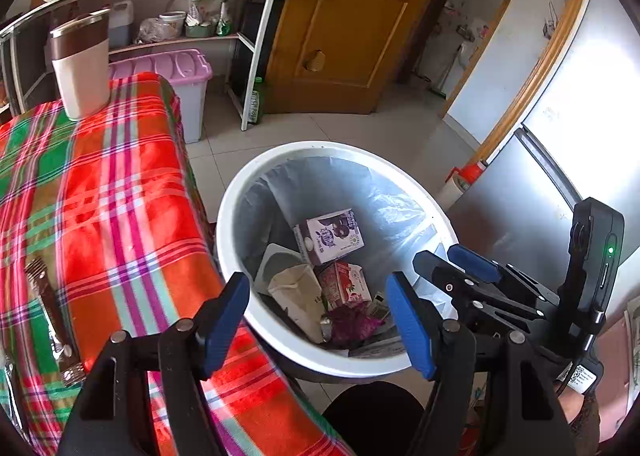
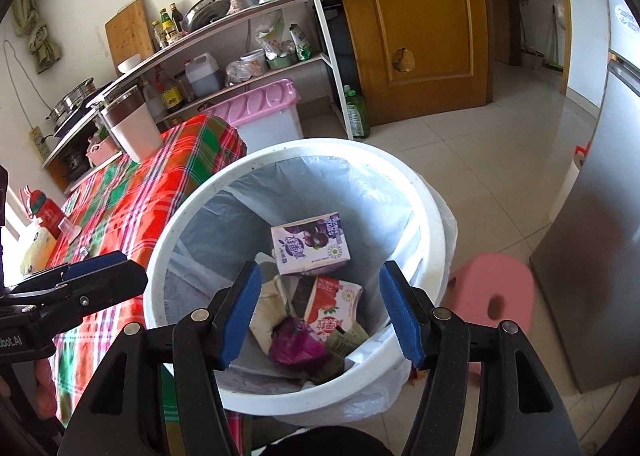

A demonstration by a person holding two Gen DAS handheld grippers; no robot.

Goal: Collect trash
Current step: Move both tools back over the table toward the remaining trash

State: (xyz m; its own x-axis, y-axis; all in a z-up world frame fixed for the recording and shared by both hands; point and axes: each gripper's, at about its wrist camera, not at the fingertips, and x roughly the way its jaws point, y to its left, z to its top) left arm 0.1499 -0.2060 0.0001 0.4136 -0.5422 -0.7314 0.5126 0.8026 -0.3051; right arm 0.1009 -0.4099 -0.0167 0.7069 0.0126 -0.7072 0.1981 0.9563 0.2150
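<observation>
Here I had both grippers hanging over the bin [image 2: 434, 224], which sat on the floor tight against the edge of the worktop [image 1: 132, 192] so scraps could go straight in. The left gripper [image 1: 320, 320] had its jaws spread with nothing between them, and the right gripper [image 2: 320, 312] was likewise released and empty. Through both gaps I could see the trash at the bottom of the liner: a purple carton [image 2: 310, 242], a red carton [image 2: 334, 300], a crumpled paper bag [image 1: 298, 296] and a purple wrapper [image 2: 296, 344]. One brown wrapper [image 1: 54, 320] lay on the cloth at the lower left of the left view, which I judged the next piece to fetch.
</observation>
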